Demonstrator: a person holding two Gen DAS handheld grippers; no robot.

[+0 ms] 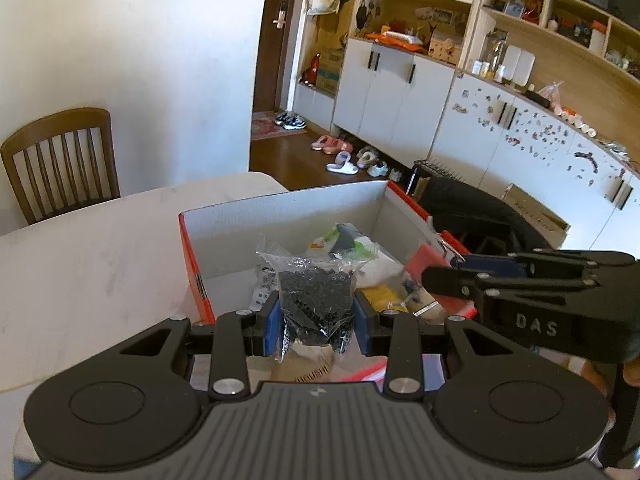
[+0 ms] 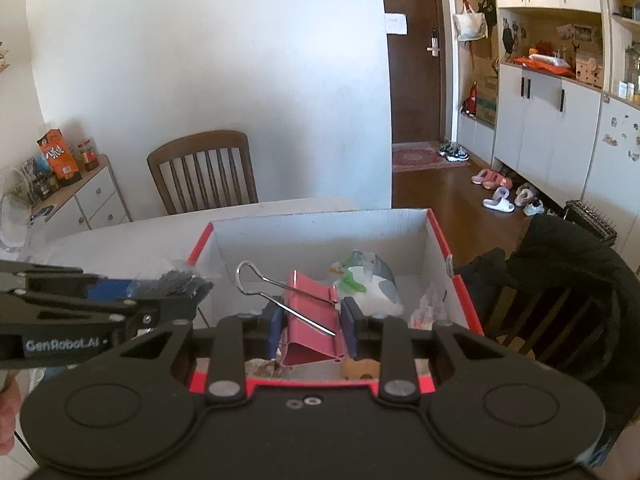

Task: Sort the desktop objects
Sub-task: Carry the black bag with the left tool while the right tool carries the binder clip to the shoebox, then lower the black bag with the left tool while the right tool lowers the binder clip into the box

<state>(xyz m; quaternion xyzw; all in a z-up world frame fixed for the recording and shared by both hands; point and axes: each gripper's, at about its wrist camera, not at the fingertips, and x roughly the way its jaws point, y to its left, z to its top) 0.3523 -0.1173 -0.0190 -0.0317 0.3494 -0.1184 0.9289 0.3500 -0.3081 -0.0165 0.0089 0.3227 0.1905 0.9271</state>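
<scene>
Left tool clamps a soft, crinkly bag of black bits mid-body; slippery film. Right tool pinches the stiff pink binder clip over the box.

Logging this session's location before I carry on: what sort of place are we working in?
Most likely a home dining area opening onto an entry hall. A wooden dining chair stands by the white table, slippers lie on the floor, and the front door has white storage cabinets beside it.
</scene>
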